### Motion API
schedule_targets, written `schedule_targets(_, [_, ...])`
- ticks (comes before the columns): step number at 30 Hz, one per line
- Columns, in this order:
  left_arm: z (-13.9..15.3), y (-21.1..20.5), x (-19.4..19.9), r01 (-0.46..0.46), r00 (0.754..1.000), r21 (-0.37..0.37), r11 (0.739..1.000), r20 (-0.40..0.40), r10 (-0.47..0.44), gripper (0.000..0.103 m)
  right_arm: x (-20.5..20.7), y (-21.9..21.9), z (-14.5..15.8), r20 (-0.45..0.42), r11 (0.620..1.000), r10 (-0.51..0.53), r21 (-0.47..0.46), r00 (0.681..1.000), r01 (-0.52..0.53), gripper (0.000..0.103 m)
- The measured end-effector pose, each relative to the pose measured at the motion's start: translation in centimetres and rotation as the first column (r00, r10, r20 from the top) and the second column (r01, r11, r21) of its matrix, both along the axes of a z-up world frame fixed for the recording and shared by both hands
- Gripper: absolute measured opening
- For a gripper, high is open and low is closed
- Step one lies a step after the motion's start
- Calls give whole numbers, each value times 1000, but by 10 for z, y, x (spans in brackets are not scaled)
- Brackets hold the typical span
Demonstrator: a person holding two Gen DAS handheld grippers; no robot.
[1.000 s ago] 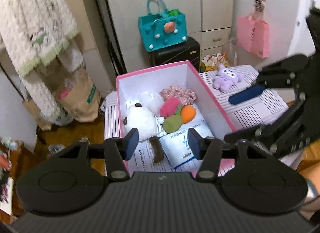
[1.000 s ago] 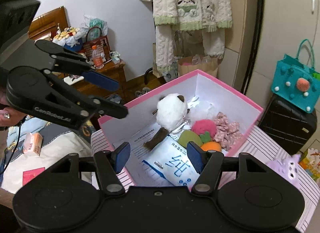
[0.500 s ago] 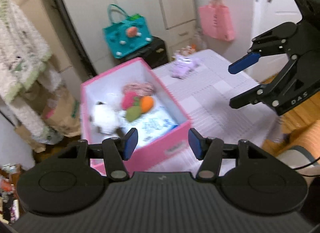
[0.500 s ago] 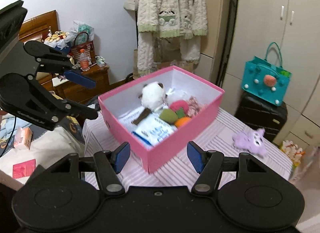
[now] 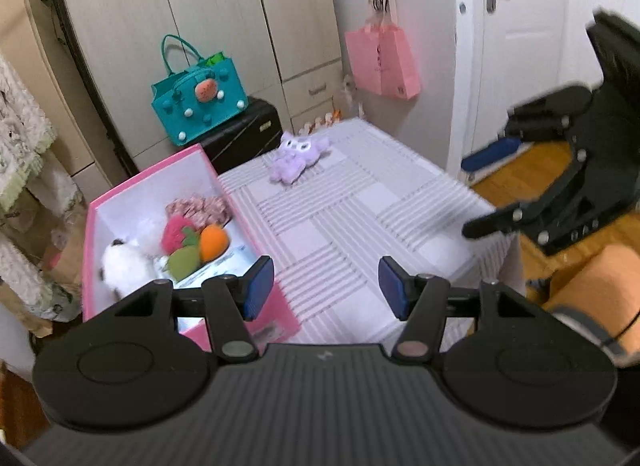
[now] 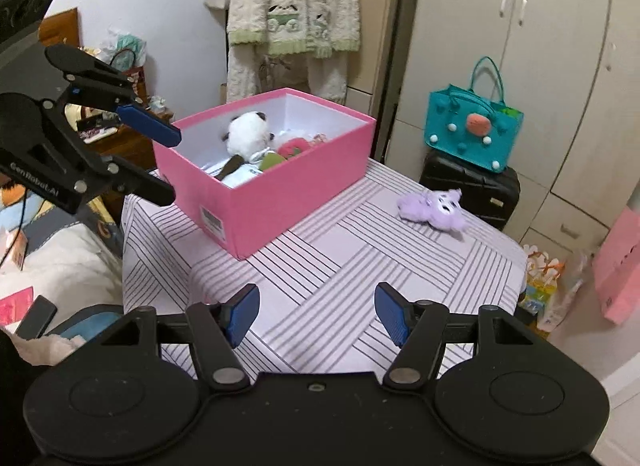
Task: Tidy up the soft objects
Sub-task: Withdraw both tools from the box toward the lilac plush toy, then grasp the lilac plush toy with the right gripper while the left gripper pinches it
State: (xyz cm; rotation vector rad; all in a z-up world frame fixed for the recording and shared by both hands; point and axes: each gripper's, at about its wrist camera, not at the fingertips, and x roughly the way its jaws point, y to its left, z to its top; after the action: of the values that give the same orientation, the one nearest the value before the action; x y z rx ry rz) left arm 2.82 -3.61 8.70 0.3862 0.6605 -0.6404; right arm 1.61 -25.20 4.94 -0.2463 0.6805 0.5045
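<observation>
Most of the soft toys are already in the pink box (image 6: 280, 201): a white panda plush (image 6: 246, 133), a red strawberry toy (image 5: 176, 227), an orange toy (image 5: 214, 242), a green toy (image 5: 184, 262) and a pink frilly cloth (image 5: 198, 205) all lie inside it. One toy is left out. The purple plush (image 6: 434, 207) lies flat on the tabletop (image 6: 332, 266), close to the far edge, near the black suitcase (image 6: 472, 189) that stands behind that edge. It is well apart from the box, with bare striped cloth between them. So the job looks almost done, and the last thing to do is likely to pick up the purple plush and put it in the box with the others. The left gripper (image 5: 326, 290) hangs above the near edge of the tabletop, just beside the box's near corner, and its blue fingers (image 5: 256, 286) are wide open and hold nothing. The right gripper (image 6: 316, 314) hangs over the near edge too, and its fingers (image 6: 240, 314) are also spread apart and hold nothing. There is lots of open room on the tabletop between the grippers and the purple plush, with nothing in the way. The box takes up the left part of the tabletop and sits close to that edge. The purple plush is near the far edge, so a careless push could knock it off onto the floor.
</observation>
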Motion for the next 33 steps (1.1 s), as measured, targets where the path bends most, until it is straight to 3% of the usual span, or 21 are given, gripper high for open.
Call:
schedule_targets(6, [-6, -28, 26, -25, 1000, -109, 994, 2, 26, 57, 12, -33, -15, 72, 998, -24, 61, 997, 20, 70])
schedule_targets(14, [-21, -51, 61, -113, 991, -220, 969, 44, 125, 57, 44, -52, -24, 205, 1000, -5, 29, 979, -1, 71])
schedule_targets(22, [-36, -71, 99, -221, 972, -300, 928, 9, 234, 57, 98, -70, -42, 240, 997, -7, 72, 971, -11, 73])
schedule_targets(28, [-42, -80, 125, -252, 967, -349, 903, -68, 244, 57, 125, -77, -47, 208, 992, -14, 126, 978, -13, 73])
schedule_targets(33, [-55, -97, 148, -279, 960, -361, 890, -130, 248, 57, 146, -75, -53, 211, 992, 9, 120, 977, -35, 73])
